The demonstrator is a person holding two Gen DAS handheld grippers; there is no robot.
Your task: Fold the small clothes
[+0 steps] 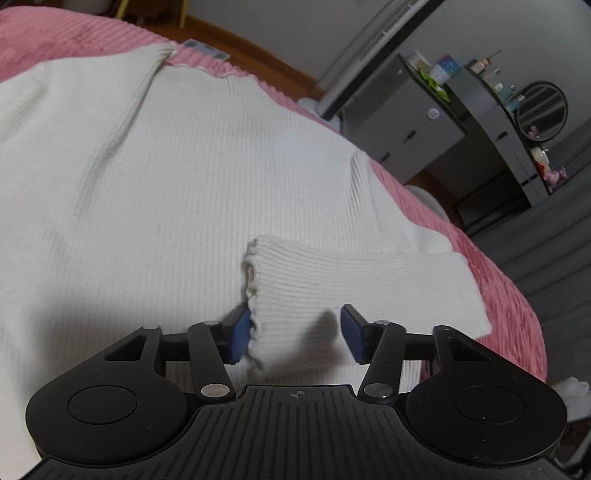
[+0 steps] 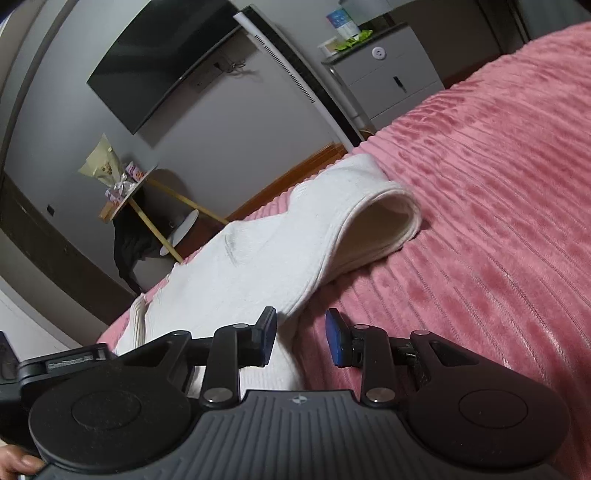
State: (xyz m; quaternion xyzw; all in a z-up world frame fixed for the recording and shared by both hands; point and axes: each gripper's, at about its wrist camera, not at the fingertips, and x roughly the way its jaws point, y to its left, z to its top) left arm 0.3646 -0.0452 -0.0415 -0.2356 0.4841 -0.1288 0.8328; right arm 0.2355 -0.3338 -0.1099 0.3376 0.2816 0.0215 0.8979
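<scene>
Right now my white ribbed sweater [image 1: 192,177] lies spread on the pink ribbed blanket [image 1: 491,280], one sleeve cuff [image 1: 295,314] folded across its body. My left gripper [image 1: 295,334] is spread, pads either side of that cuff; my right gripper [image 2: 301,338] is spread over the sweater's edge. I can read no writing on the blue box [image 2: 341,20]

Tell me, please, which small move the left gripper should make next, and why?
Probably shut the left gripper on the sleeve cuff. Its jaws stand open with the cuff between the pads, and the sleeve already lies folded across the white sweater, so a grip would let it be adjusted. The right gripper is open too.
</scene>
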